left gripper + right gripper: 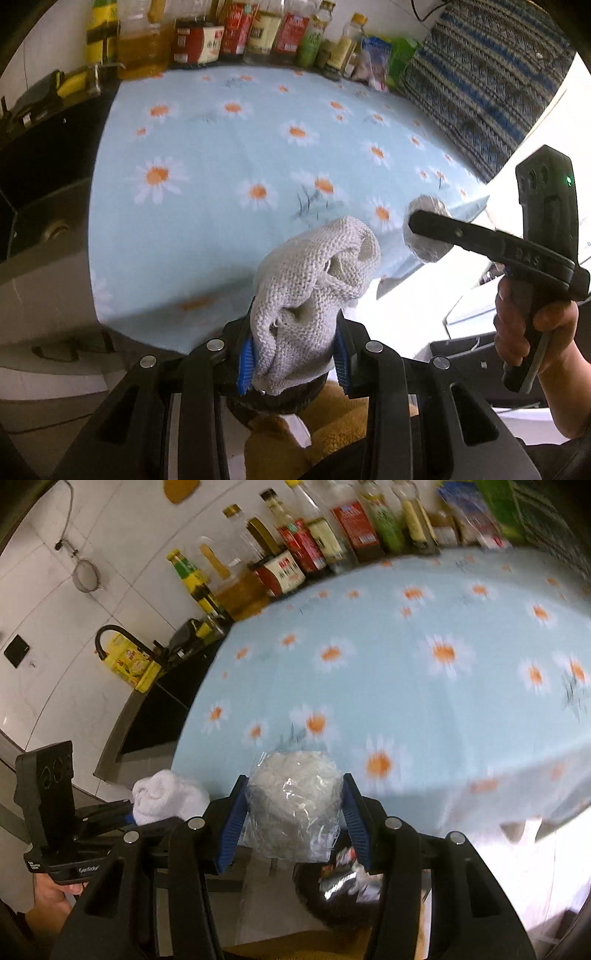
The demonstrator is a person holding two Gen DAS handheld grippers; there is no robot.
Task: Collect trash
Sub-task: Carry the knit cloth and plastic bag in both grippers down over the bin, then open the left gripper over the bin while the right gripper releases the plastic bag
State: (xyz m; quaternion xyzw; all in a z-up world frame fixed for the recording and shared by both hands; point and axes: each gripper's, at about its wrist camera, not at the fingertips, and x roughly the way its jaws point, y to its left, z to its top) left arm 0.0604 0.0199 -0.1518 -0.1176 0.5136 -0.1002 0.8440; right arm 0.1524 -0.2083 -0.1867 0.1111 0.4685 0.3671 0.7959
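Left claw [295, 354] clamped on a knitted cloth [314, 288]; right claw [295, 827] clamped on crumpled plastic wrap [291, 805]. Both point downward, hand-held.

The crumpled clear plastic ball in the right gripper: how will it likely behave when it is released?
The plastic ball, pinched by the right gripper, looks thin and crinkled, so it is probably very light and may spring open a little. Its loose film edges hang limp, so it likely deforms easily. Being roundish, it might roll or drift instead of dropping straight.

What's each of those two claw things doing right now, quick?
Left gripper: closed on a white knitted cloth.
Right gripper: closed on a crumpled clear plastic ball.
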